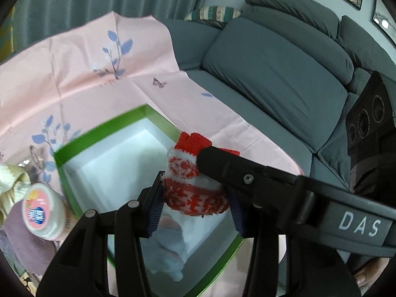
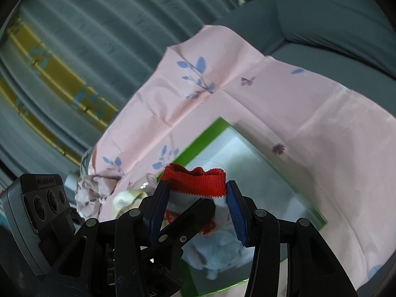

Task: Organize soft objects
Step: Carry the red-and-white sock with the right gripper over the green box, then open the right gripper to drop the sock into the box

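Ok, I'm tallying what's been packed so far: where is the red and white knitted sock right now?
The red and white knitted sock is pinched between both grippers, left gripper and right gripper, above the open green box on the pink cloth, not yet inside.

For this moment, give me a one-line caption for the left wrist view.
Both grippers hold a red-and-white sock over the green box.

White letters "DAS" stand on a grey label plate on the black arm of the right gripper's body [image 1: 358, 224], seen in the left wrist view. A round pink-topped container lid [image 1: 37, 210] bears a blue printed band, too blurred to read. Embossed lettering on the camera housing [image 2: 45, 181] is illegible.
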Motion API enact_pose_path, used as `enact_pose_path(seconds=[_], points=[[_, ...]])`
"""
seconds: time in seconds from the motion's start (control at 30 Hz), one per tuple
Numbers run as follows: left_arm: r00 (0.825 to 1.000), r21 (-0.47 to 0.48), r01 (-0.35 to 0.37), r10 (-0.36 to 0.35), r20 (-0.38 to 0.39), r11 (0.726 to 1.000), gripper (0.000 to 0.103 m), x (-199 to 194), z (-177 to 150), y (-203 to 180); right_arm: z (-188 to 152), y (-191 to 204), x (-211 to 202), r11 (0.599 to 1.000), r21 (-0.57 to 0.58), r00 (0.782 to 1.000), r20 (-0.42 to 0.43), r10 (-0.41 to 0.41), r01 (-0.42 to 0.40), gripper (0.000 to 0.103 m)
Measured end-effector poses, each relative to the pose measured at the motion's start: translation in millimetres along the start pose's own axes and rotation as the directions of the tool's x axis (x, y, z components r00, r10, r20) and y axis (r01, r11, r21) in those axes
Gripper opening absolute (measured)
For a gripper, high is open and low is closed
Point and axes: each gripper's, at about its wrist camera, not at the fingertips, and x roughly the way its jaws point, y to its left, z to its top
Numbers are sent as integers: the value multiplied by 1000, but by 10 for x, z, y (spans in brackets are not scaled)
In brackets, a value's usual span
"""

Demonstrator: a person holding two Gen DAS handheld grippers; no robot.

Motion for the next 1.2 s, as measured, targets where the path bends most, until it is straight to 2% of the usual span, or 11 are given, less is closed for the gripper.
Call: enact_pose_path(seconds=[0.27, 0.43, 0.7, 0.77, 0.83, 0.87, 0.93, 1.0, 1.1, 1.17, 1.2], points=[[998, -25, 12, -14, -56, 1000, 45, 231, -43, 4, 5, -179, 122, 998, 40, 998, -39, -52, 53, 50], [995, -41, 9, -13, -95, 999, 43, 351, -92, 26, -12, -227, 202, 988, 35, 986, -78, -144, 147, 50], [993, -60, 26, -32, -109, 998, 46, 326, -95, 49, -9, -255, 148, 978, 33, 976, -68, -205, 207, 50], [994, -54, 27, -33, -102, 998, 54, 269, -88, 37, -4, -253, 112, 979, 42, 979, -56, -197, 199, 50], [996, -42, 20, -23, -83, 999, 70, 185, -84, 28, 4, -242, 63, 979, 46, 979, -38, -198, 199, 50], [997, -39, 19, -22, -73, 999, 72, 145, -82, 26, 9, -232, 43, 978, 47, 979, -30, -201, 202, 51], [998, -46, 23, -25, -60, 999, 83, 64, -77, 41, 25, -201, -20, 975, 57, 977, -7, -213, 213, 70], [998, -76, 43, -46, -45, 996, 86, -25, -80, 81, 42, -121, -167, 974, 57, 973, 51, -224, 221, 77], [998, -93, 56, -59, -30, 994, 86, -217, -87, 132, 34, 20, -352, 983, 26, 976, 118, -181, 179, 90], [999, -84, 46, -47, -13, 995, 87, -368, -106, 151, 16, 134, -446, 987, -3, 976, 151, -157, 159, 94], [999, -84, 43, -44, -7, 996, 91, -436, -119, 166, 8, 202, -493, 988, -19, 975, 165, -150, 156, 95]])
